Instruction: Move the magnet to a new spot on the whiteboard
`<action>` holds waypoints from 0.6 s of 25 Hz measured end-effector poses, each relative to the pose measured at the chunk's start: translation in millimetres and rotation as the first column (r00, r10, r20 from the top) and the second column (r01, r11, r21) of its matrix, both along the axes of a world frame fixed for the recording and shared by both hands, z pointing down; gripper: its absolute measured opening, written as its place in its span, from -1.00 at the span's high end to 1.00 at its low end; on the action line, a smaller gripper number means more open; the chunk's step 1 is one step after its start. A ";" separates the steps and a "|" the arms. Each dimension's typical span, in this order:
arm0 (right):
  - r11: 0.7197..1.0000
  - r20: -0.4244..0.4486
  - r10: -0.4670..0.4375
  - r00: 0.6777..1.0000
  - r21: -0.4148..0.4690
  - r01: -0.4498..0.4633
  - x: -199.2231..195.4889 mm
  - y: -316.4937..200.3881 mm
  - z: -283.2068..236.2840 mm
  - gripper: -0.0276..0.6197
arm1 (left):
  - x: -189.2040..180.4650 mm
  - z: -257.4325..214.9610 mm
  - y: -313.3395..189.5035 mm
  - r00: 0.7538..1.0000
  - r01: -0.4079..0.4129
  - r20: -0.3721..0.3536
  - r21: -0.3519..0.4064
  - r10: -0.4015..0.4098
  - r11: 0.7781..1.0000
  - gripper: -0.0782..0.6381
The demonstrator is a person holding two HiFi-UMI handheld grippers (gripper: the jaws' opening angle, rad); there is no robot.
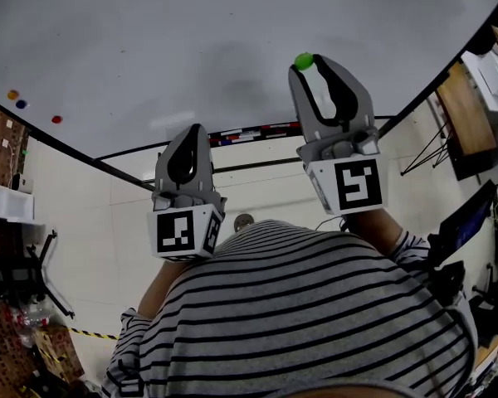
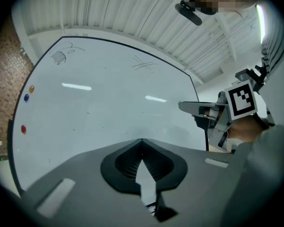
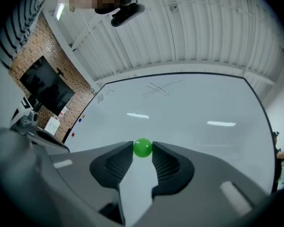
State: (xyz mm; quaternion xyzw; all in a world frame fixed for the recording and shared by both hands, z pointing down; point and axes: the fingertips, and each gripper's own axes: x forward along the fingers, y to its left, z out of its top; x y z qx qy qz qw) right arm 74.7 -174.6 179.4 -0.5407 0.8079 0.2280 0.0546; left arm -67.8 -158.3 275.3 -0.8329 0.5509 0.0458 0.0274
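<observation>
A round green magnet (image 3: 142, 148) sits pinched between the tips of my right gripper (image 3: 142, 149), held up against or just off the whiteboard (image 3: 194, 112). From the head view the same green magnet (image 1: 304, 60) shows at the tip of the right gripper (image 1: 308, 63), over the middle of the whiteboard (image 1: 191, 48). My left gripper (image 1: 192, 129) hangs lower, near the board's bottom edge, shut with nothing in it. In the left gripper view its jaws (image 2: 141, 141) meet at a point before the whiteboard (image 2: 104, 108).
Three small magnets, orange (image 1: 12, 94), blue (image 1: 21, 104) and red (image 1: 56, 119), stick at the board's left edge. A marker tray (image 1: 249, 132) runs along the bottom edge. Faint pen marks (image 3: 157, 88) sit near the board's top. A brick wall (image 3: 47, 65) stands at the left.
</observation>
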 end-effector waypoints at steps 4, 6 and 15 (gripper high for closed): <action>0.997 -0.044 0.043 0.998 0.066 -0.040 -18.7 -42.4 -14.6 0.56 | -17.4 -0.3 -32.5 1.000 -0.026 0.009 -0.012 0.026 1.000 0.74; 0.994 -0.062 0.070 0.996 0.089 -0.065 -25.0 -63.5 -18.2 0.56 | -26.4 1.4 -48.8 0.999 -0.031 0.007 -0.021 0.031 0.999 0.74; 0.984 -0.073 0.153 0.986 0.099 -0.145 -36.2 -116.3 -14.4 0.56 | -50.6 7.8 -88.5 0.999 -0.054 0.006 -0.033 0.054 0.998 0.74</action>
